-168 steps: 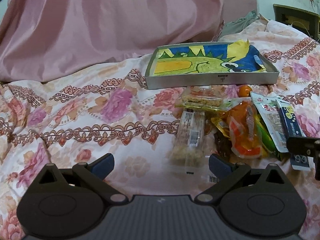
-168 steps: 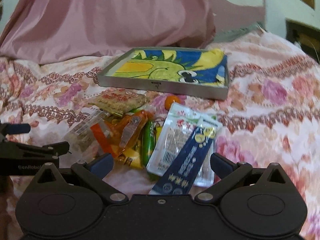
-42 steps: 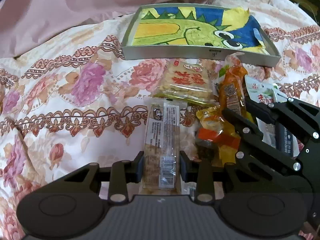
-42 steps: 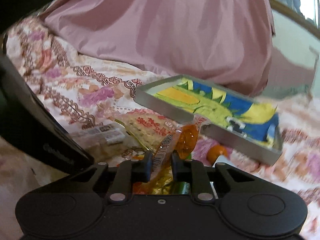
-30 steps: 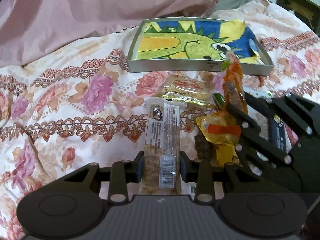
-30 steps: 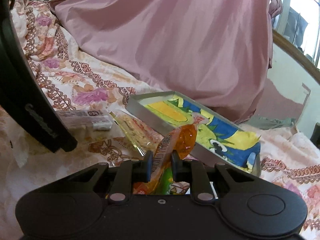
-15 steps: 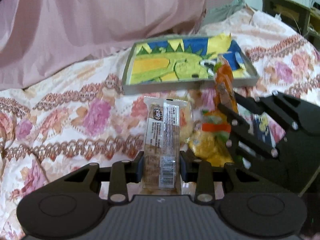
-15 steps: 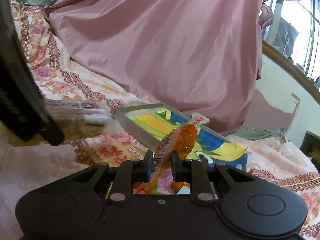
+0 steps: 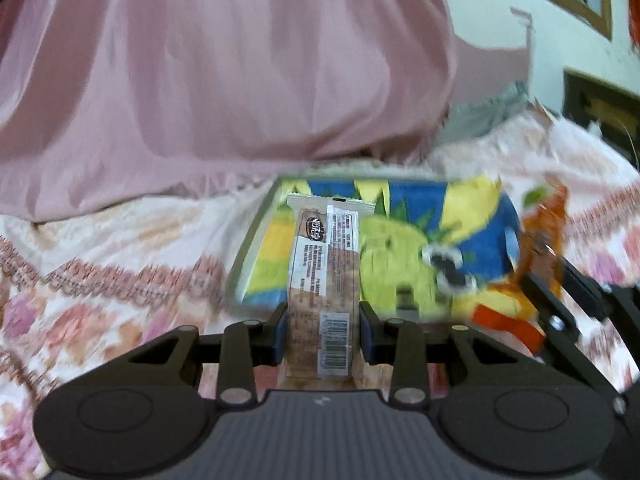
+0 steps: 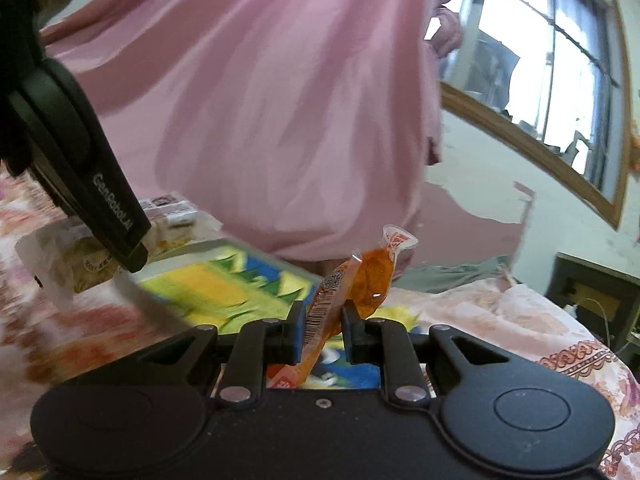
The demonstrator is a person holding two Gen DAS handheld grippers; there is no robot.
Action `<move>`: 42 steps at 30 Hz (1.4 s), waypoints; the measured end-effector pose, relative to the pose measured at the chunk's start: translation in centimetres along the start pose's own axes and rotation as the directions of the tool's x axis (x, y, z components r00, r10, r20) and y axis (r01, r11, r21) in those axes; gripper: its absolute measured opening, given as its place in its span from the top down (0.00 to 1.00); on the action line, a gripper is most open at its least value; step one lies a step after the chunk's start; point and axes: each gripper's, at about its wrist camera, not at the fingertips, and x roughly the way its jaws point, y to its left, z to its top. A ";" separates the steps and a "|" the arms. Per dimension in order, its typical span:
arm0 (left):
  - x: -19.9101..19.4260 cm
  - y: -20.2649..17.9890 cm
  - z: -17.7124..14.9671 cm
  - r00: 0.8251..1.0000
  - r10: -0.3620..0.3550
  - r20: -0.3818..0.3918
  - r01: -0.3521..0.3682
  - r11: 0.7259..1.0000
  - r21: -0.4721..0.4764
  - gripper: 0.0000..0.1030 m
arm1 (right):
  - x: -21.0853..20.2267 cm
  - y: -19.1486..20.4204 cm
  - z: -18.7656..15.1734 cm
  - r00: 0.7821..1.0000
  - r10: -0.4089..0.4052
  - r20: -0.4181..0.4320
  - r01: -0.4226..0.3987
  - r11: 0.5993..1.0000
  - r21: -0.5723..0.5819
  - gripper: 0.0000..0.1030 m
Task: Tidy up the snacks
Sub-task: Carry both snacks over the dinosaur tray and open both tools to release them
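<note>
While I hold both snacks over the tray (image 9: 256, 240) on the floral bed (image 9: 100, 280), a pink curtain (image 9: 220, 80) hangs behind. My left hand-held gripper (image 9: 323, 328) clamps a cracker packet (image 9: 324, 264) with a barcode; my right hand-held gripper (image 10: 320, 332), pinched tight, grips an orange jelly pouch (image 10: 360, 280). "GenRobot" marks the left one.

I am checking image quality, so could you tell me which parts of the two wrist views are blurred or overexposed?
Left wrist view: the tray and floral bedspread smear with motion, while the held snack bar stays sharp. Right wrist view: the orange packet is crisp, the window blows out white.
</note>
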 end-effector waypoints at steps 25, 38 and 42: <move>13.9 -6.8 1.7 0.992 -0.124 -0.030 0.119 0.984 -0.133 0.63 | 9.9 -5.1 -4.3 0.980 0.082 -0.183 -0.034 0.968 0.250 0.80; 15.5 -6.5 0.5 0.985 -0.143 -0.092 0.124 0.975 -0.186 0.62 | 10.4 -5.8 -5.2 0.966 0.096 -0.238 -0.024 0.957 0.290 0.74; 15.2 -6.3 0.4 0.985 -0.150 -0.080 0.134 0.974 -0.184 0.54 | 10.3 -5.9 -5.4 0.964 0.085 -0.251 -0.007 0.955 0.296 0.62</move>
